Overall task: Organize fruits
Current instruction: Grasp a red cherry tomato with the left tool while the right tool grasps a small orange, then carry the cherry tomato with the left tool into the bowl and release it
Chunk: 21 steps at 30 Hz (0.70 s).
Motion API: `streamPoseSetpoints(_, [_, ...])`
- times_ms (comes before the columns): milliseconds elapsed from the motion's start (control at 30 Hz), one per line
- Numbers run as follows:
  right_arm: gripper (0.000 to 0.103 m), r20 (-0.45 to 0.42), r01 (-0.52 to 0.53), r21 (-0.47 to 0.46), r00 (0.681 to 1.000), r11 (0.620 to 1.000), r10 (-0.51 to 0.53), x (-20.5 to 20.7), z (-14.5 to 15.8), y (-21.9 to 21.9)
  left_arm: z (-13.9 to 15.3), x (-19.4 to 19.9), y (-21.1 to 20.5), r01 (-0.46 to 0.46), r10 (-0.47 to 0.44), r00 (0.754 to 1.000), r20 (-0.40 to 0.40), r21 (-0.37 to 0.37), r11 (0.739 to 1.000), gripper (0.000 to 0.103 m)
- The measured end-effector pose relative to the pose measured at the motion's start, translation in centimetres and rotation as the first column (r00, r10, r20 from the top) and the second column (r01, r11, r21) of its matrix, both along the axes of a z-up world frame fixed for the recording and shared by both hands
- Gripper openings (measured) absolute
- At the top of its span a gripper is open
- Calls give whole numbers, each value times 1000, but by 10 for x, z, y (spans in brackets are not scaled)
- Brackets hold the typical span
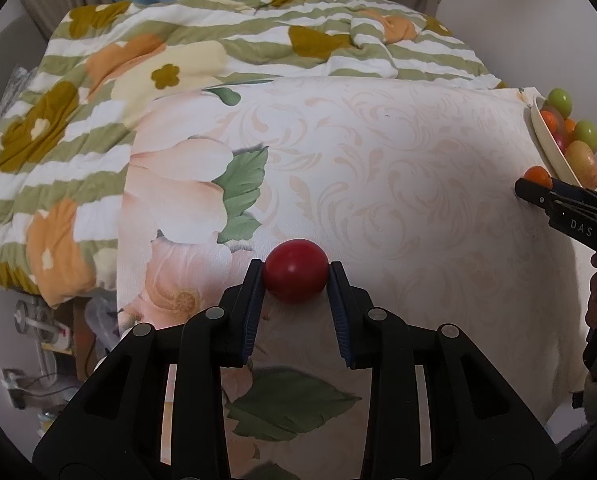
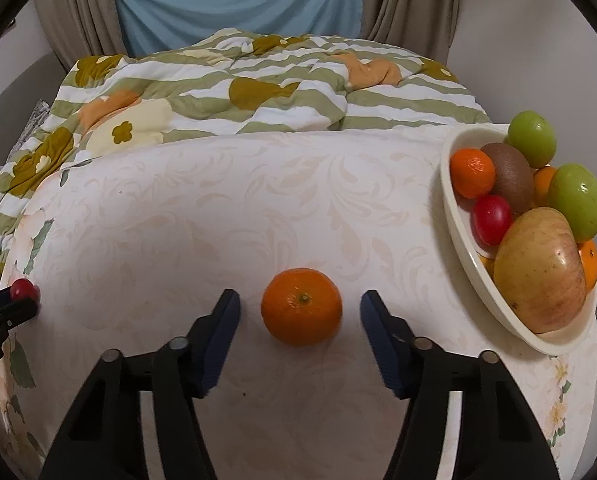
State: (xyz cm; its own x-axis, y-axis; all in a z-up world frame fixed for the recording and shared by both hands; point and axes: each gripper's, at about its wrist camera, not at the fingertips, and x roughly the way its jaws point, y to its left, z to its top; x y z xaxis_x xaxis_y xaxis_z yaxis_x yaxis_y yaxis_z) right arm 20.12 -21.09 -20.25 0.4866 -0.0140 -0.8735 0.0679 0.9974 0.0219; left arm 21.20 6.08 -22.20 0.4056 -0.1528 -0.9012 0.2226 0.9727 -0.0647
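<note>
Covering most of both views, the floral tablecloth [image 2: 226, 208] serves as the work surface, with a striped quilt [image 2: 258, 92] bunched behind it. At the right edge sits the cream bowl [image 2: 456, 216], already loaded: an apple [image 2: 538, 268], two green fruits [image 2: 532, 138], a kiwi [image 2: 510, 178], a mandarin [image 2: 472, 172], a small red tomato-like fruit [image 2: 492, 218] and further orange pieces partly hidden behind.

Two fruits remain outside the bowl. A loose mandarin [image 2: 301, 306] rests on the cloth between the spread fingers of the right gripper [image 2: 300, 306], with clear gaps either side (no contact yet). The left gripper [image 1: 296, 276] is pressed onto a red cherry tomato [image 1: 295, 271], both pads touching its sides; whether it is lifted off the cloth cannot be told.

Assessment: the sorting appears largely done, assuming the bowl is the destination. Outstanding are the transfer of the gripped tomato and the grasp and transfer of the mandarin.
</note>
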Motion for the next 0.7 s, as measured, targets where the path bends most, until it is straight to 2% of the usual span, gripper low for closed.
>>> streamPoseSetpoints(100, [35,5,-3,4,1000,1000,3,1,2,1,1,-2,2,-5,5,1000,1,-3,1000,39])
streamPoseSetpoints(433, [35,42,4,33,999,999,-5,-10,23,-1,22,-12,0,-3,4,999,33,-10,1000,39])
streamPoseSetpoints(700, [35,94,13,49,995,999,-17,-30,60,-23,64,-15,-21,3,-1,996,94,-23,1000,39])
